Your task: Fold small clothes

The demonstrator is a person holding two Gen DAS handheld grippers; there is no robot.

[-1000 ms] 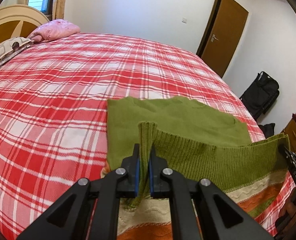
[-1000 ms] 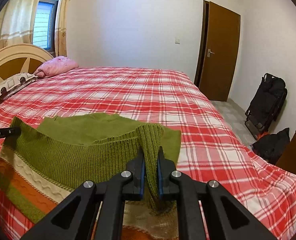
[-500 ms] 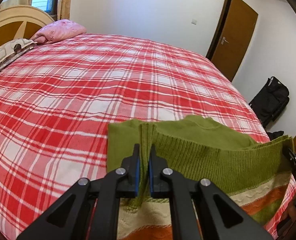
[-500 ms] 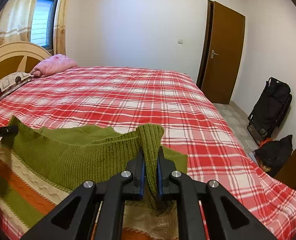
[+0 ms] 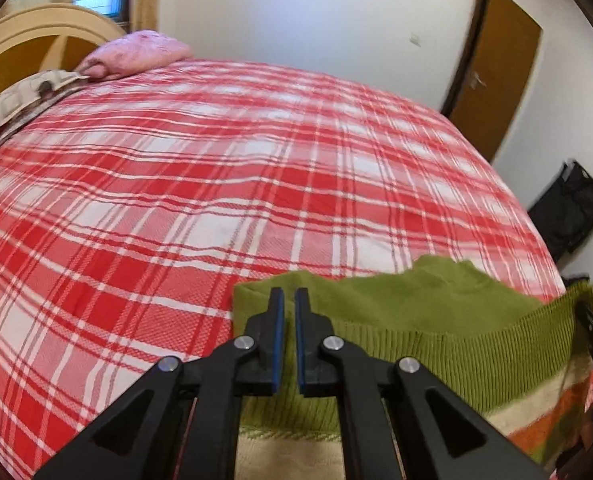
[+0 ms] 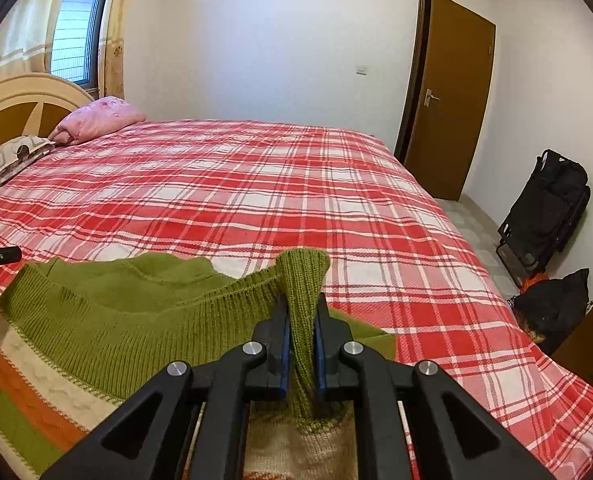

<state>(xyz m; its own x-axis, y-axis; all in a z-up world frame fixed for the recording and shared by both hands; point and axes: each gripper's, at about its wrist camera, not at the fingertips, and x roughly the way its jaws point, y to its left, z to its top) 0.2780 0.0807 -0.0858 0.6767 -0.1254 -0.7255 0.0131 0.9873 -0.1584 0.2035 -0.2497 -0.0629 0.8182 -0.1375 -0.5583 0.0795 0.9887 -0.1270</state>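
Green ribbed hem of the sweater (image 6: 136,320) pinched in the right gripper (image 6: 301,312); left gripper (image 5: 289,304) jaws pressed nearly together, grip on the hem unclear. Garment lies at 6 o'clock on the plaid bed (image 5: 216,200), drawn nearer than before

Left wrist view motion-blurred. Sweater (image 5: 436,320) lower stripes cut off by bottom edge — its hem corner at the left gripper (image 5: 289,300) hidden behind the fingers.

Home bedroom, wide bed (image 6: 256,184) under red plaid cover, pink pillow (image 6: 96,118), curved headboard (image 6: 24,100), curtained window (image 6: 76,32), brown door (image 6: 448,92)
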